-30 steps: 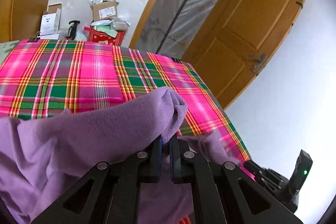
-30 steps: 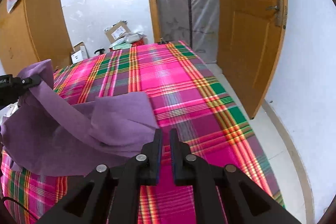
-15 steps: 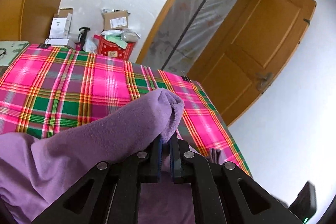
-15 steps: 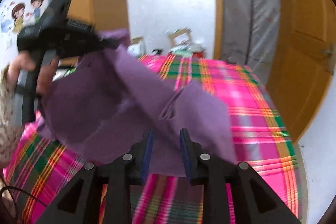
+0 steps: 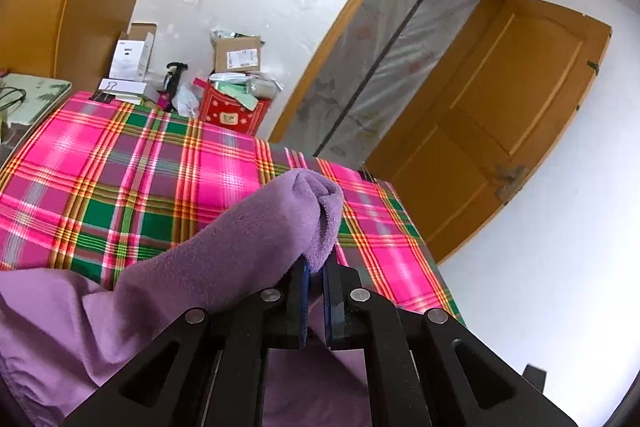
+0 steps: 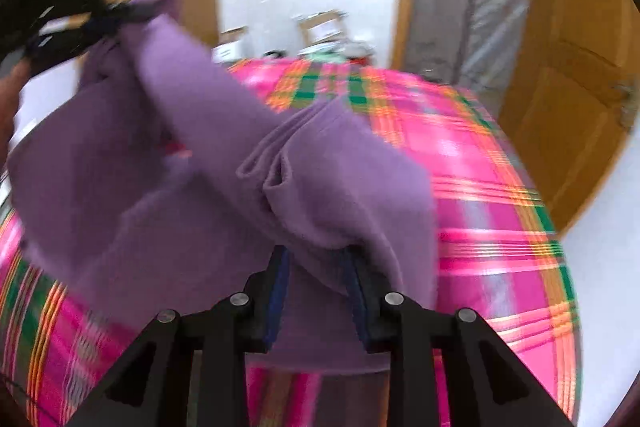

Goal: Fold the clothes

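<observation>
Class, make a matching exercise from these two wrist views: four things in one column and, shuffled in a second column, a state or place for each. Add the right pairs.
Things
1. left gripper
2. right gripper
3. pink and green plaid cloth
4. red box with white stars

States or places
A. spread flat under the garment
B. open, purple fleece garment draped over it
C. beyond the cloth's far edge
D. shut on a fold of the garment

Pairs: 1-D, 2-B, 3-A, 4-C

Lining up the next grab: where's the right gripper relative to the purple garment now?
In the right wrist view the right gripper sits open over the plaid cover, with a fold of the purple garment between its fingers.
</observation>
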Demonstrator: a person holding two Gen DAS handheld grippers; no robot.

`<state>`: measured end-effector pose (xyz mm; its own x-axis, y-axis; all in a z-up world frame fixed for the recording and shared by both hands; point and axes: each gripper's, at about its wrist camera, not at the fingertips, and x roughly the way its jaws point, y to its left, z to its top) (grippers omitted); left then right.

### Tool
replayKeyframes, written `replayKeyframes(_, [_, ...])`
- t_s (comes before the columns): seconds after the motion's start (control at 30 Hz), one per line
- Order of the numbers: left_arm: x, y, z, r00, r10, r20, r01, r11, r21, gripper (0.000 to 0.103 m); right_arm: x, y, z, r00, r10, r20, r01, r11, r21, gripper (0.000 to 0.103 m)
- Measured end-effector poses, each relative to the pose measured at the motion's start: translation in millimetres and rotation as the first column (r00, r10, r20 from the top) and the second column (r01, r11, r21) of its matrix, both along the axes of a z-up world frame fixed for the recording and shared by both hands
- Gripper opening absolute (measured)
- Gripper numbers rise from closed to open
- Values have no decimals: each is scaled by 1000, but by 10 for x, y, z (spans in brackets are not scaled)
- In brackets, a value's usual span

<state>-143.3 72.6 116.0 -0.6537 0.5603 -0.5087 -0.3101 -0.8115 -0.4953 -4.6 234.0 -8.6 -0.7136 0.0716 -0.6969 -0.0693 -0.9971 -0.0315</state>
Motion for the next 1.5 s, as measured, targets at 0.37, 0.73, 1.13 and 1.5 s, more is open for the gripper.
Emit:
replayKeyframes(0.37, [-132,-68,-98,999,50,13,-50,999,-8,5,2,523,61,970,-243,-14,241,968,-73,31])
replayKeyframes(0.73, [-163,-13,-161,998,35,54,-27,990,-139,7,68,313,208,981,-187,-55,184,982,-46,32])
replayKeyframes(1.13, [435,-668,216,998,-10,67,18,993,-120,33,329,-121,479,995,-65,-75,60,996,-66,32])
replayKeyframes(1.5, [1224,-1786,15,983,144,114,-124,978,-165,33,897,-577,1328,987,95,-128,-80,990,116,32])
